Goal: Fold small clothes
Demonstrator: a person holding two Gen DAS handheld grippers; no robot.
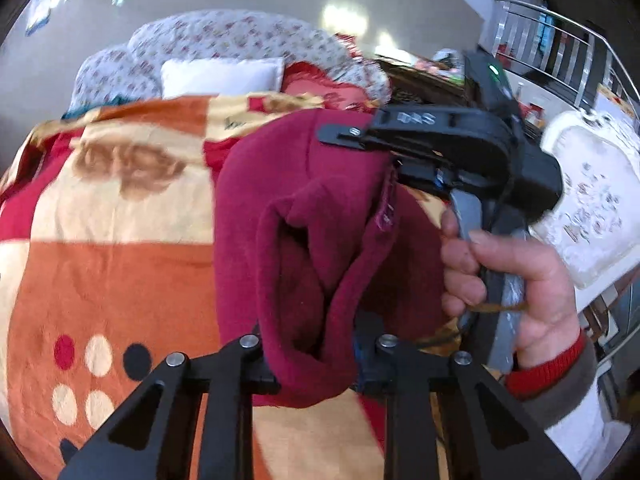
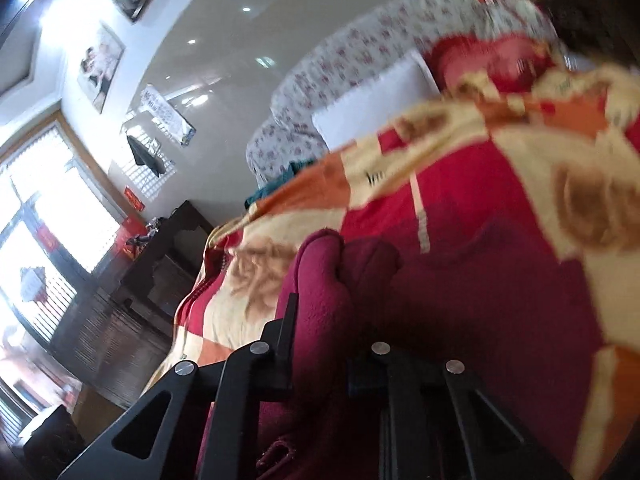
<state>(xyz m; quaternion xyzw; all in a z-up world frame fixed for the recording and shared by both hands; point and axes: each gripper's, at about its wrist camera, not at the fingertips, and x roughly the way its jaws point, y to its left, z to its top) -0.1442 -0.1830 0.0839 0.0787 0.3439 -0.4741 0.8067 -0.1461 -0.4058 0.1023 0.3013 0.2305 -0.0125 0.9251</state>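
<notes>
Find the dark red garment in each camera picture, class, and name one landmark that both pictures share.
Left wrist view: the dark red garment hangs in the centre, lifted above the blanket.
Right wrist view: it fills the lower centre, running between the fingers.
Shared landmark: the white pillow against the floral cushion.

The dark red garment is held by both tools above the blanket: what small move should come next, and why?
Probably lower both tools together until the dark red garment lies on the patterned blanket. The left tool and the right tool each pinch it, and it hangs bunched between them with an open fold, so it seems to need flattening before a clean fold.
</notes>
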